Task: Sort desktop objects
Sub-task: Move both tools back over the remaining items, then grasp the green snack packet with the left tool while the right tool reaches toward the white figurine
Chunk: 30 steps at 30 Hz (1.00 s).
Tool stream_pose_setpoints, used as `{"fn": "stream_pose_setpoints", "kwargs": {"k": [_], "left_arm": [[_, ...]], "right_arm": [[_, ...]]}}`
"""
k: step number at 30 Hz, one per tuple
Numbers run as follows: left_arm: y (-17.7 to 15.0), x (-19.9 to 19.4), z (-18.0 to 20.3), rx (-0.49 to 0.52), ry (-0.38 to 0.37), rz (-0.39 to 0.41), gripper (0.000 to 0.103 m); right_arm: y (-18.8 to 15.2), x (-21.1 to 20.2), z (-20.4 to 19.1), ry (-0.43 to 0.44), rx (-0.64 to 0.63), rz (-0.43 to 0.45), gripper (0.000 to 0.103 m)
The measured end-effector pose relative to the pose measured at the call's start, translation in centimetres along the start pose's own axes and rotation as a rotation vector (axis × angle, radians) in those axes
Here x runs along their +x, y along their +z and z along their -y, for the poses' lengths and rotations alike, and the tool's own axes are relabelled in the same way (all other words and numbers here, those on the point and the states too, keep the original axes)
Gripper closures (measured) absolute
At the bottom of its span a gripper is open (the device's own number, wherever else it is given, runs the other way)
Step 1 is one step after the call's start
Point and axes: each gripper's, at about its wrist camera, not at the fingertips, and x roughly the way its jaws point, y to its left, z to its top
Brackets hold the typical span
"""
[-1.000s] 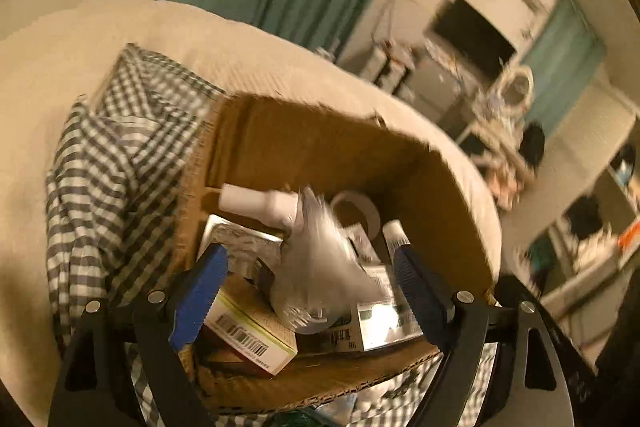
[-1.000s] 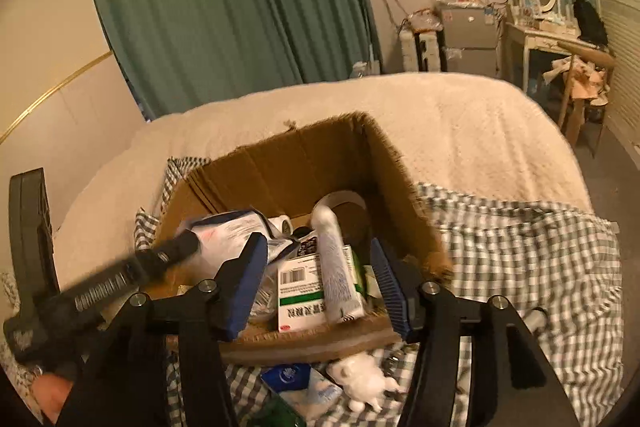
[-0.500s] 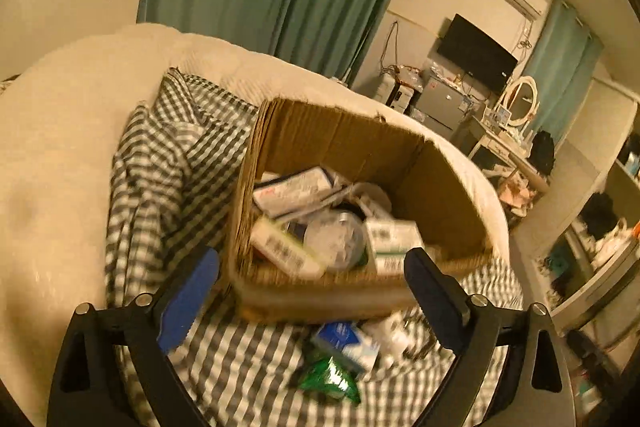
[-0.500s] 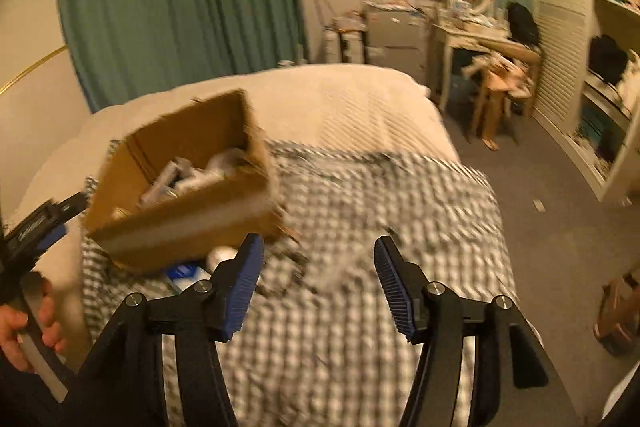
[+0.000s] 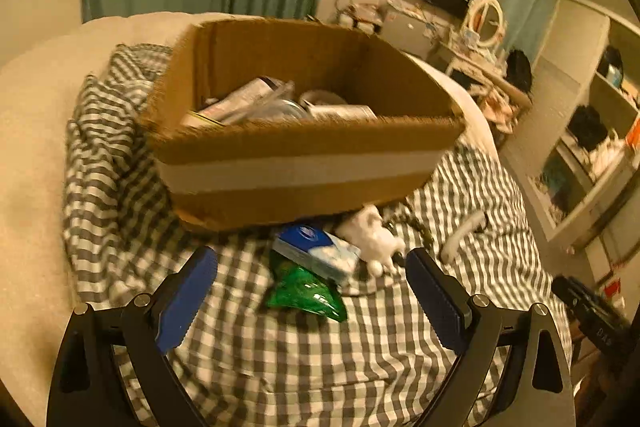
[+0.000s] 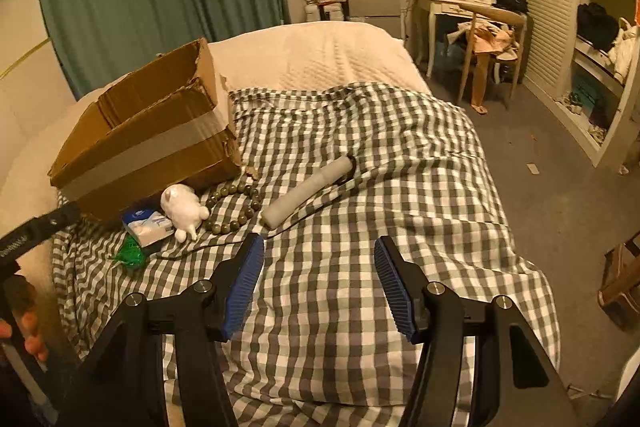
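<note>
The bed [image 6: 320, 55], under a checked cloth [image 6: 360, 187], lies below and ahead of both claws. A cardboard box [image 5: 296, 163] with a pale tape band stands straight ahead of the left claw [image 5: 312, 291], just beyond its tips; for the right claw [image 6: 318, 275] it sits ahead and well to the left. Packets and tubes lie jumbled inside it, blurred in the left wrist view.

Ahead of the right claw and slightly left lies a grey cylindrical handle [image 6: 308, 193] with a dark cord running from it. Left of that, a loop of dark beads [image 6: 236, 207] rests against a white figurine [image 6: 182, 207], which lies beside a blue-and-white packet [image 5: 316, 251] at the box's foot. A green wrapper [image 5: 304, 293] lies between the left claw's fingers, nearest its tips, though not touched by them.

Both claws are spread wide and hold nothing. A hand [image 6: 24, 331] grips the left tool at the far left of the right wrist view.
</note>
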Motion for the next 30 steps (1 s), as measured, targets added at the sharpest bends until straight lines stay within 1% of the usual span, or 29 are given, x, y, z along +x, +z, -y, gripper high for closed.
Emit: {"fn": "stream_pose_setpoints", "kwargs": {"k": [2, 4, 5, 6, 8, 12, 14, 16, 18, 20, 22, 23, 24, 25, 26, 27, 28, 29, 30], "left_arm": [[-0.4, 0.7, 0.8, 0.022, -0.022, -0.005, 0.005], [-0.9, 2.3, 1.4, 0.047, -0.044, -0.058, 0.004], [-1.3, 3.3, 1.6, 0.061, -0.04, -0.099, 0.004], [-1.5, 4.0, 1.7, 0.065, -0.029, -0.124, 0.004], [-2.2, 5.4, 1.7, 0.067, 0.006, -0.147, 0.004], [-2.9, 7.6, 1.7, 0.072, 0.022, -0.226, 0.004], [-3.0, 8.1, 1.3, 0.038, 0.026, -0.224, 0.004], [-3.0, 8.6, 0.9, 0.019, 0.032, -0.241, 0.004], [-3.1, 9.0, 0.5, -0.001, 0.031, -0.261, 0.004], [-3.1, 9.3, 0.4, 0.006, 0.039, -0.258, 0.004], [-2.7, 9.4, 0.2, 0.021, 0.07, -0.235, 0.004], [-2.6, 9.4, 0.1, 0.02, 0.075, -0.229, 0.004], [-2.5, 9.4, 0.1, 0.013, 0.064, -0.234, 0.004], [-2.6, 9.6, 0.1, 0.004, 0.04, -0.261, 0.008], [-2.7, 9.9, 0.0, -0.005, 0.018, -0.295, 0.021], [-2.8, 10.2, 0.1, -0.008, 0.005, -0.325, 0.032], [-3.1, 10.5, 0.2, 0.001, 0.007, -0.356, 0.042], [-3.2, 10.6, 0.2, 0.017, 0.012, -0.366, 0.05], [-3.2, 10.4, 0.3, 0.028, 0.008, -0.361, 0.051]], "right_arm": [[-0.2, 0.5, 0.0, 0.011, 0.012, -0.007, 0.046], [-0.4, 1.0, 0.2, 0.029, 0.034, -0.021, 0.046], [-0.5, 1.2, 0.4, 0.031, 0.042, -0.026, 0.046], [-0.6, 1.3, 0.4, 0.029, 0.045, -0.03, 0.046], [-0.7, 1.6, 0.4, 0.025, 0.048, -0.041, 0.046], [-0.8, 1.6, 0.6, 0.037, 0.067, -0.049, 0.046], [-0.7, 1.6, 0.4, 0.034, 0.061, -0.052, 0.046], [-0.8, 1.5, 0.2, 0.035, 0.058, -0.057, 0.045], [-0.9, 1.6, 0.0, 0.035, 0.053, -0.062, 0.042], [-1.0, 1.8, -0.3, 0.033, 0.047, -0.07, 0.041], [-1.1, 2.0, -0.6, 0.028, 0.041, -0.079, 0.041], [-1.2, 2.1, -0.7, 0.028, 0.039, -0.083, 0.041], [-1.3, 2.1, -0.8, 0.029, 0.038, -0.087, 0.041], [-1.4, 2.1, -0.9, 0.033, 0.034, -0.088, 0.041], [-1.4, 2.2, -1.0, 0.032, 0.031, -0.089, 0.041], [-1.5, 2.2, -1.1, 0.032, 0.029, -0.091, 0.041], [-1.5, 2.2, -1.2, 0.034, 0.026, -0.092, 0.041], [-1.5, 2.2, -1.3, 0.033, 0.024, -0.092, 0.041], [-1.5, 2.3, -1.4, 0.034, 0.021, -0.092, 0.041]]}}
